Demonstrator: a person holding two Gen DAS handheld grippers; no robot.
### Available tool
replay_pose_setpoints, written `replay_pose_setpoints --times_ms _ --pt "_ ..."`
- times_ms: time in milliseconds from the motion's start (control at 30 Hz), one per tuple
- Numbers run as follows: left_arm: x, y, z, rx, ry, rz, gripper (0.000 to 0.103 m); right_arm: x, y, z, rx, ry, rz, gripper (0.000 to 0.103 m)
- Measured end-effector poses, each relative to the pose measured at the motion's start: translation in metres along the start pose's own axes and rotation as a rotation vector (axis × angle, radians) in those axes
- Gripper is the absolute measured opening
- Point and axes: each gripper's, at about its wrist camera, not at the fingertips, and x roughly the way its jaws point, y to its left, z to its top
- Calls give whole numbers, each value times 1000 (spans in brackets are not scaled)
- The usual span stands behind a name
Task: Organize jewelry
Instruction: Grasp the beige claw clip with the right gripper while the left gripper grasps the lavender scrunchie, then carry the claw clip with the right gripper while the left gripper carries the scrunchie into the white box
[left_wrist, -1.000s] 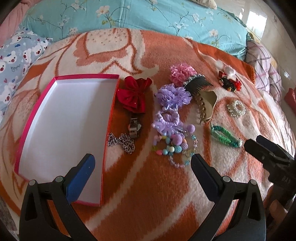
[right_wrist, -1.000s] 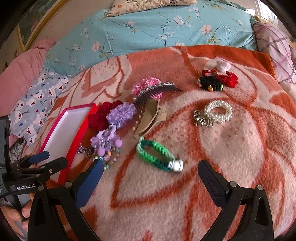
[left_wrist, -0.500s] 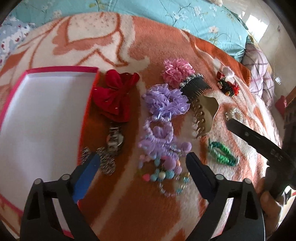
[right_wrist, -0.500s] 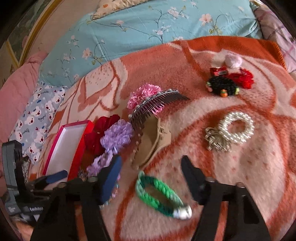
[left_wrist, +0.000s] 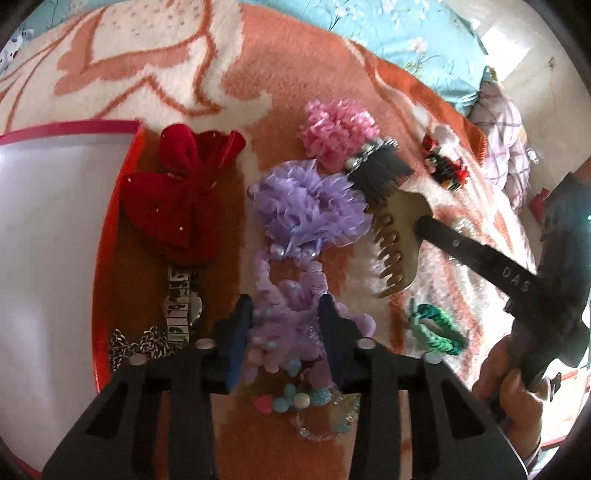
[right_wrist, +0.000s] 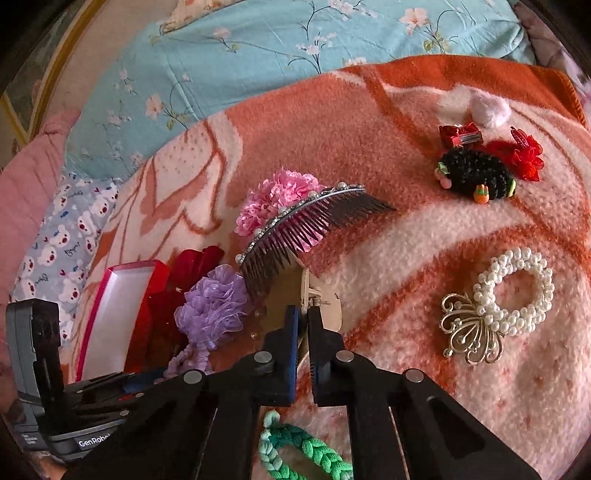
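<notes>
We find both grippers engaged on the blanket (right_wrist: 424, 229). The left gripper (left_wrist: 286, 317) is closing its jaws around the purple scrunchie (left_wrist: 288, 314), whose frills already sit between the pads. The right gripper (right_wrist: 303, 325) is clenched on the hinge of the beige claw clip (right_wrist: 321, 306), which lies at the comb's five o'clock in the right wrist view. The red box (left_wrist: 55, 258) waits at nine o'clock of the left view. We advise confirming full fabric capture before lifting, raising each piece straight up to avoid dragging the beaded bracelet (left_wrist: 314, 410) below.
</notes>
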Motion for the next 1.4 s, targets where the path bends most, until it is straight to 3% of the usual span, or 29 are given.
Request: replay_pose_setpoints --times_ms 67,667,933,1067,1400 --pt "-8 0 0 -3 -12 -23 8 -6 -1 -2 3 -10 11 3" --pt "-90 4 -17 30 -175 -16 7 -61 29 -15 -12 -61 105 3" --pt "-119 37 -25 -14 -224 28 7 -49 72 -27 -78 -18 161 3" --pt "-127 60 -28 -58 -241 41 7 -39 89 -32 -124 -1 114 3" --pt "-142 116 -19 -145 -288 94 7 -13 131 -22 -140 15 189 3"
